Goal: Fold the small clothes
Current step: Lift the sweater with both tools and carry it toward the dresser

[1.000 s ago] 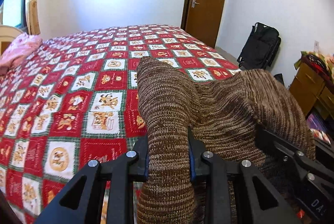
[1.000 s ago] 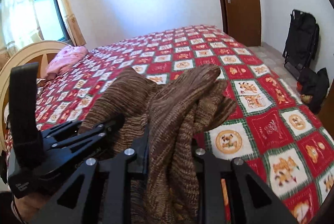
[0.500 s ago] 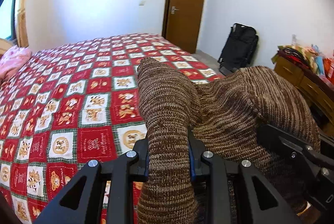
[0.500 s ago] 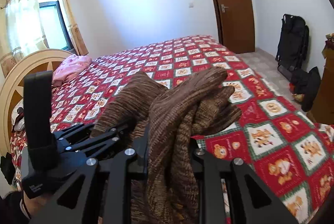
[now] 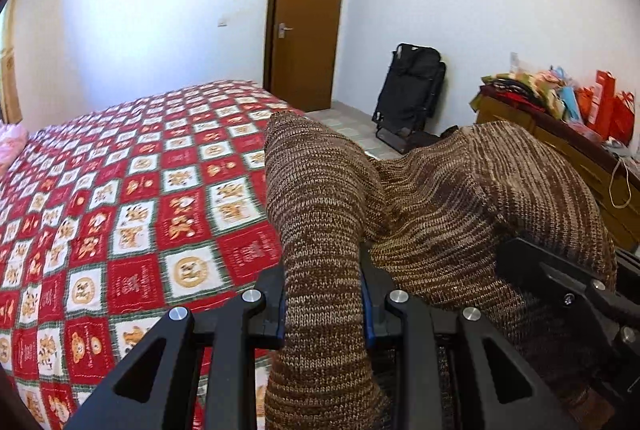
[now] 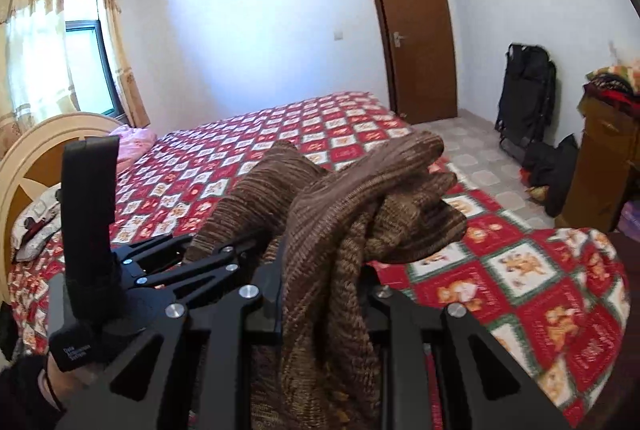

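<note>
A brown knitted garment [image 5: 432, 201] hangs bunched between both grippers, lifted above the bed. My left gripper [image 5: 323, 294] is shut on one fold of it; the knit drapes over the fingertips. My right gripper [image 6: 322, 294] is shut on another bunched part of the same garment [image 6: 360, 197]. In the right wrist view the left gripper [image 6: 216, 254] is close on the left. In the left wrist view the right gripper [image 5: 560, 282] is close on the right, part hidden under the knit.
The bed with a red patchwork quilt [image 5: 132, 197] lies below and to the left. A pink cloth [image 6: 134, 139] lies near the headboard [image 6: 36, 145]. A brown door [image 5: 306, 25], a black bag [image 5: 410, 85] and a cluttered wooden dresser [image 5: 568, 141] stand at the right.
Both grippers have lifted and swung right with the garment; the door, bag and dresser have come further into view. The grips have not changed.
</note>
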A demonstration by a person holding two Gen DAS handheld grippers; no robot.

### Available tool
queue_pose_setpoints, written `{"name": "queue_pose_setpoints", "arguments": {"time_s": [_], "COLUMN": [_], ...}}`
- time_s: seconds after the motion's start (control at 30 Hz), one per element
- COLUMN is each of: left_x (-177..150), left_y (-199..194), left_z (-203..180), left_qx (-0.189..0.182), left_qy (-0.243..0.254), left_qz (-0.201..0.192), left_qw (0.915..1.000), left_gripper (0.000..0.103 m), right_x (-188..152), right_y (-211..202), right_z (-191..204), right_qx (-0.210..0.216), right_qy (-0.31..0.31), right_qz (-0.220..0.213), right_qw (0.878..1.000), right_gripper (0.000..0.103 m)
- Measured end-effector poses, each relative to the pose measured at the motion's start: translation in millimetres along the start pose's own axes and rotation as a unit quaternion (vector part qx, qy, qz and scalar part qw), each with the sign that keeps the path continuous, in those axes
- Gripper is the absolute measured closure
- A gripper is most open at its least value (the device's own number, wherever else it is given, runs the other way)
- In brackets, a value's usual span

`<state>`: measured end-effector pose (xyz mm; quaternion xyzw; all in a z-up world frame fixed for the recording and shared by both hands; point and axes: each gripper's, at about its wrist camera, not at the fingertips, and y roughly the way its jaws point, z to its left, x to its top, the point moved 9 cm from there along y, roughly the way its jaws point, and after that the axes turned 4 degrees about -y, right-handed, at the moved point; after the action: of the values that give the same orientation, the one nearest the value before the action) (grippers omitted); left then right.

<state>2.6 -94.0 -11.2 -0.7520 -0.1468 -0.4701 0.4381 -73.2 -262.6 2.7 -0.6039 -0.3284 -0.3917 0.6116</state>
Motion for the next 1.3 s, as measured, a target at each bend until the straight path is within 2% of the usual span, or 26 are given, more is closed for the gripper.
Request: {"name": "queue_pose_setpoints", "arguments": {"time_s": [0.2, 0.73, 0.97, 1.23, 1.3], "left_x": [-0.9, 1.9, -18.0, -33.1, -34.5], "left_y": [20.0, 89.3, 137.0, 159.5, 164.4], "left_z": [-32.1, -123.5, -141.6, -144.2, -140.6], "left_qx": [-0.014, -0.054, -0.052, -0.055, -0.062], "left_qy": [0.006, 0.083, 0.095, 0.08, 0.066], "left_qz": [0.012, 0.003, 0.047, 0.08, 0.093], "left_qw": [0.9998, 0.9951, 0.993, 0.992, 0.9916], "left_gripper": [0.075, 0.075, 0.075, 0.075, 0.069], "right_x": [-7.1, -15.4, -39.4, -64.2, -67.4], "right_y": [-5.9, -5.5, 13.1, 22.2, 25.3], "right_z": [-26.6, -118.3, -163.8, -191.1, -194.9], "right_qx": [-0.029, -0.125, -0.142, -0.142, -0.138], "right_qy": [0.001, 0.036, 0.083, 0.127, 0.136], "right_qz": [-0.015, -0.039, -0.015, 0.015, 0.023], "right_qw": [0.999, 0.991, 0.986, 0.982, 0.981], "right_gripper": [0.078, 0.078, 0.079, 0.078, 0.078]}}
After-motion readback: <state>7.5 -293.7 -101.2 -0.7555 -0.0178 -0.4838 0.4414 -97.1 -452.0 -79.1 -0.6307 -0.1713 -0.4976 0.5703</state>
